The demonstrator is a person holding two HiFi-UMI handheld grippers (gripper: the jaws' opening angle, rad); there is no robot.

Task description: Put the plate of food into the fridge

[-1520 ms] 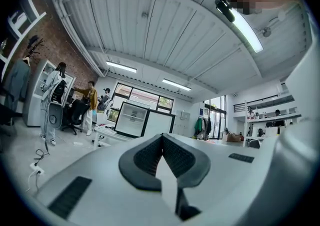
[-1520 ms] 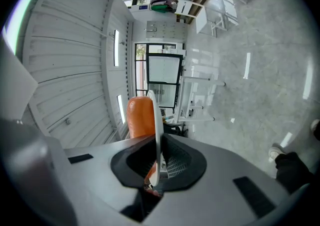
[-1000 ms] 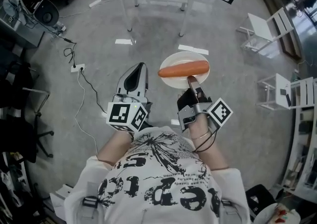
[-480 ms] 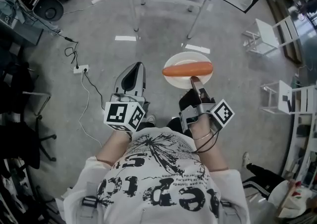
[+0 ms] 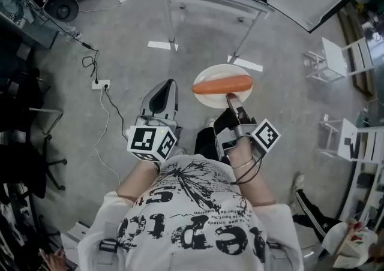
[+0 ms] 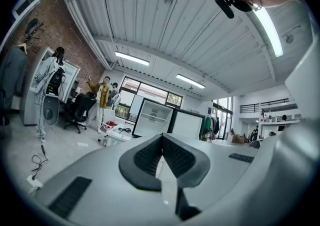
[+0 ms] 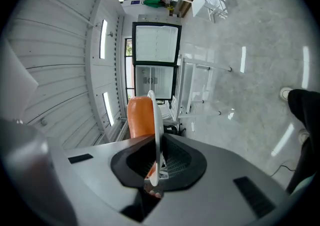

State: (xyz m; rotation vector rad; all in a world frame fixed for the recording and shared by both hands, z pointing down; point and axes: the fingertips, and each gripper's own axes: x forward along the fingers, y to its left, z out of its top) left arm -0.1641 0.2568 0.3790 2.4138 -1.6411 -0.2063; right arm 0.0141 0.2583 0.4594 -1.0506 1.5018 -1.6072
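Right claw [image 5: 230,98]: I have it clamped on the near rim of the white plate [image 5: 219,72] | sausage [image 5: 222,86]: lies across the plate | plate: held level in the air over the grey floor [image 5: 120,42] | left claw [image 5: 169,83]: closed, empty, beside the plate, not touching it

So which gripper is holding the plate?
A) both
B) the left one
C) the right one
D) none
C: the right gripper is shut on the rim of the plate with the sausage on it, while the left gripper is shut on nothing, off to the side.
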